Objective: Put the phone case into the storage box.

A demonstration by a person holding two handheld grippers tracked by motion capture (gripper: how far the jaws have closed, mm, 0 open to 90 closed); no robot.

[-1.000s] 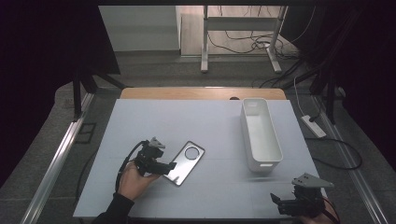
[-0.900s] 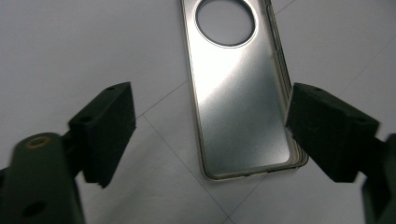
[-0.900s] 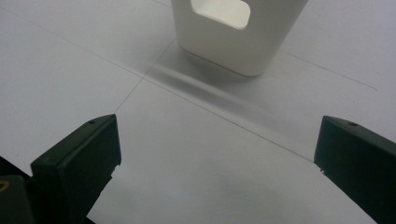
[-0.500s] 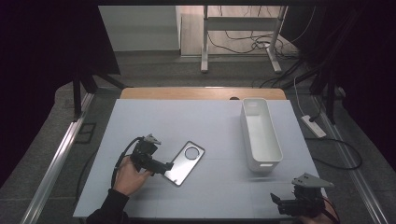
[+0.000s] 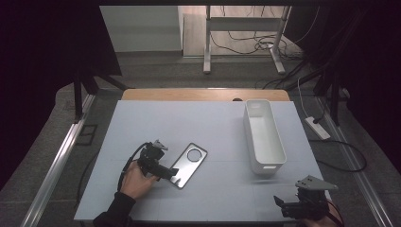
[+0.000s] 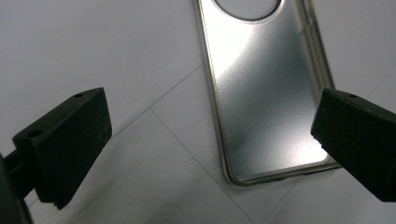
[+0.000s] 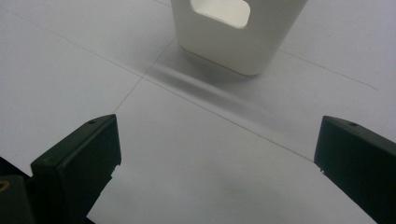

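**benchrat:** Honestly, the left gripper (image 5: 169, 173) is hanging right over the near end of that phone case (image 5: 188, 165), jaws spread as wide as they go after just having been opening, nothing pinched between them. In the left gripper view the case (image 6: 271, 93) is lying flat on the table (image 6: 93, 46), its bottom edge sitting between the two black jaws, with one of them overlapping its corner. It's looking like a thin, glossy shell, so probably very light, a bit flexy and slippery. I'm guessing it's going to skate around if it gets nudged.

**tinkerjo:** Agreed. Lying flat like that, there's hardly any lip to catch. I'd be closing across the two long side rails near the bottom end, staying away from the round camera cutout (image 5: 194, 154) where it's likely weakest.

**benchrat:** The right gripper (image 5: 287, 206) is idling at the near right corner, jaws wide apart too, holding nothing. Its view is looking across bare table at the end of the white bin (image 7: 233, 32).

**tinkerjo:** Farther back, that bin (image 5: 263, 133) is standing well apart from the case, empty as far as I can tell.
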